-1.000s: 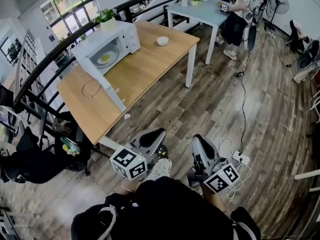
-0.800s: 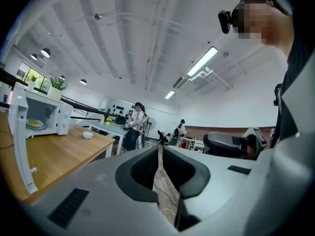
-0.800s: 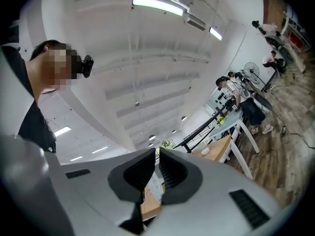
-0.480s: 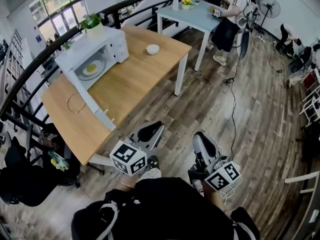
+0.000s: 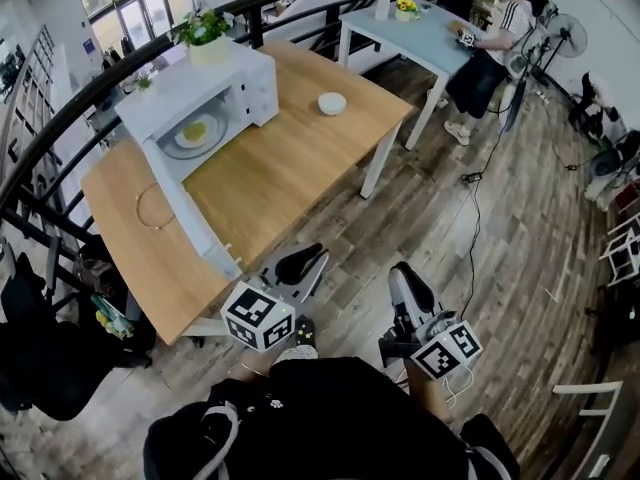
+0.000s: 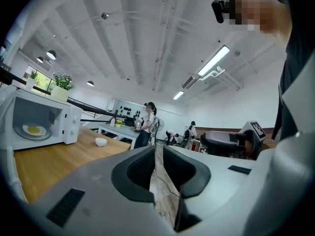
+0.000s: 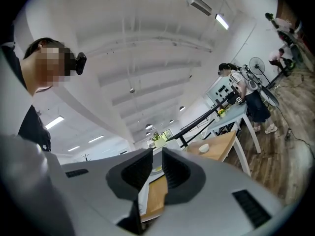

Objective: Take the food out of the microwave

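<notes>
A white microwave [image 5: 215, 93] stands at the far end of a wooden table [image 5: 280, 168], its door [image 5: 190, 213] swung wide open. Inside lies a plate with yellow food [image 5: 195, 131], also visible in the left gripper view as the plate [image 6: 32, 130]. My left gripper [image 5: 300, 265] and right gripper [image 5: 408, 293] hang low by my body, over the wooden floor and short of the table's near edge. The left gripper [image 6: 158, 154] and the right gripper [image 7: 157, 163] both have their jaws nearly together with nothing between them.
A small white bowl [image 5: 331, 103] sits on the table right of the microwave. A potted plant [image 5: 205, 33] tops the microwave. A thin ring [image 5: 155, 206] lies on the table's left part. A blue table [image 5: 420, 28] with a person [image 5: 490, 43] stands beyond. A black railing [image 5: 60, 118] runs behind.
The head view has swung, so the table and microwave sit a little further right and nearer. Both grippers stay low by my body, jaws unchanged.
</notes>
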The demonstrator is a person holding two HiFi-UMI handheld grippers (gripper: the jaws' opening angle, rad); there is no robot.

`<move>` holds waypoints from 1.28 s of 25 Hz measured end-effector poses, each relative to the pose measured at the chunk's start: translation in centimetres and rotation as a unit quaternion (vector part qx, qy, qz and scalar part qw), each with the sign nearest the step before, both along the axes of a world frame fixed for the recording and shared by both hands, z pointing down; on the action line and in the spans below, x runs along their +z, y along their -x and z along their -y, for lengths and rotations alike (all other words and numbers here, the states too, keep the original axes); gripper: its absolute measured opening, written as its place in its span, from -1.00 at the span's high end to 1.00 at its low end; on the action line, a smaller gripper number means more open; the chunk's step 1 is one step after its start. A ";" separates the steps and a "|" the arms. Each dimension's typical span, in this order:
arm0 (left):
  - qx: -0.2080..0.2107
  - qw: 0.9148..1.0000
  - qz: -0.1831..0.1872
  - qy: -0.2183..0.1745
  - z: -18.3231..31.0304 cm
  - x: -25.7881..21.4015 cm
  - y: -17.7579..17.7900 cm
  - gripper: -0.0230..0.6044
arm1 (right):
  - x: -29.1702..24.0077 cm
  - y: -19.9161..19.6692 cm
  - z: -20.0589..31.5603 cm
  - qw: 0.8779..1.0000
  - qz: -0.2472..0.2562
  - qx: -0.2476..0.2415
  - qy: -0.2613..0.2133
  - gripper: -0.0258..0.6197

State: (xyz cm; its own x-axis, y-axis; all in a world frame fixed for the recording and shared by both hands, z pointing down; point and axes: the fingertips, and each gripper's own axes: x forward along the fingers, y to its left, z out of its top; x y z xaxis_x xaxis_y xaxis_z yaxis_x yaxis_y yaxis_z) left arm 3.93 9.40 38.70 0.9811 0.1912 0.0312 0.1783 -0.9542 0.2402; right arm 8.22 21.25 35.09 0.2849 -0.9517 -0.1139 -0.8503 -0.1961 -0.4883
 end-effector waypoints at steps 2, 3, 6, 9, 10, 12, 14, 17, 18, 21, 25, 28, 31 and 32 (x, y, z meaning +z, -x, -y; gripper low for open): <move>-0.002 1.000 -0.001 0.001 1.3 -0.1 -0.7 0.82 | -0.1 -0.6 1.5 1.000 -0.002 -0.002 0.007 0.77; -0.003 1.000 -0.002 0.001 1.9 -0.1 -1.0 0.82 | -0.2 -1.0 2.2 1.000 -0.003 -0.003 0.010 0.76; -0.006 1.000 -0.007 0.002 3.7 -0.2 -1.9 0.82 | -0.3 -2.0 4.0 1.000 -0.002 -0.006 0.018 0.75; -0.011 1.000 -0.010 0.004 5.4 -0.1 -2.9 0.82 | -0.4 -2.8 5.7 1.000 -0.004 -0.010 0.021 0.75; -0.012 1.000 -0.010 0.004 5.9 0.0 -3.2 0.82 | -0.4 -3.0 6.3 1.000 -0.005 -0.011 0.022 0.74; -0.011 1.000 -0.008 0.003 6.9 0.0 -3.8 0.80 | -0.4 -3.6 7.3 1.000 -0.006 -0.011 0.021 0.74; -0.011 1.000 -0.007 0.001 7.8 0.1 -4.5 0.75 | -0.4 -4.3 8.3 1.000 -0.005 -0.011 0.018 0.74; -0.010 1.000 -0.007 0.000 9.0 -0.1 -5.1 0.72 | -0.3 -5.0 9.7 1.000 0.001 -0.016 0.010 0.74; -0.011 1.000 -0.007 -0.003 9.4 -0.3 -5.2 0.71 | -0.3 -5.1 10.3 1.000 0.002 -0.019 0.007 0.74; -0.020 1.000 -0.008 -0.012 10.6 -0.6 -5.6 0.67 | -0.4 -5.5 11.8 0.999 -0.001 -0.033 0.002 0.74; -0.041 0.999 0.002 -0.006 11.9 -0.1 -5.9 0.67 | 0.0 -6.0 13.5 0.999 0.008 -0.054 0.003 0.73; -0.066 0.998 0.011 0.000 13.0 0.5 -5.8 0.67 | 0.7 -6.9 15.3 0.997 0.013 -0.079 0.008 0.73; -0.108 0.994 0.018 0.004 15.2 1.0 -5.5 0.66 | 0.9 -7.9 18.4 0.993 0.018 -0.119 -0.001 0.73; -0.126 0.992 0.021 0.005 16.1 1.0 -5.5 0.66 | 0.7 -8.3 19.5 0.991 0.020 -0.135 -0.006 0.73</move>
